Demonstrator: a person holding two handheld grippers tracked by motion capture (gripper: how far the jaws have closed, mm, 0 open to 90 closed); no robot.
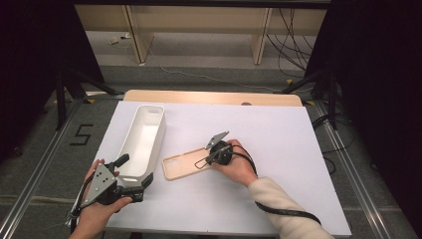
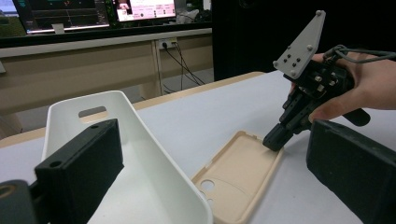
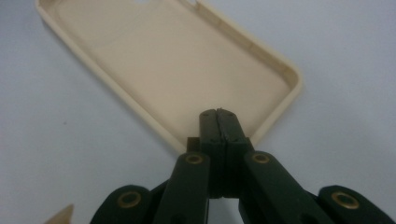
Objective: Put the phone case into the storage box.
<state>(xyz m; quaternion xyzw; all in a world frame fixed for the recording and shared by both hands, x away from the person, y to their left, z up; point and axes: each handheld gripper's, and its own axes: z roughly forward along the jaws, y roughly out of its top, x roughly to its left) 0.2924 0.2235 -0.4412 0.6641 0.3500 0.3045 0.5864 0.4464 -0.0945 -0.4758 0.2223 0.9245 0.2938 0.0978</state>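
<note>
The worktop (image 1: 278, 164) is covered by a white sheet, with lots of bare surface left on the right and at the far side, so room for moving isn't a problem there. On the left half a long white plastic bin (image 1: 142, 142) is laid out lengthwise, open and with nothing seen inside. Just to the right of it, near but not touching, a beige phone case (image 1: 183, 165) is lying flat with its hollow side up, roughly mid-worktop.

The left gripper (image 1: 130, 175) is held at the near end of the bin, fingers spread wide and nothing pinched between them; in the left gripper view the bin's near rim is seen between the two fingers.

The right gripper (image 1: 203, 162) is angled down onto the case's right-hand short edge, fingers pressed together. From the right gripper view it looks like the rim of the case is being pinched right at that edge, though the wall itself is hidden by the fingertips, so that's a judgement call.

Progress-wise, it seems early: the case is probably gripped but not yet lifted, and a move into the bin would still be left. The bin's near-side wall is the edge to be cleared.
</note>
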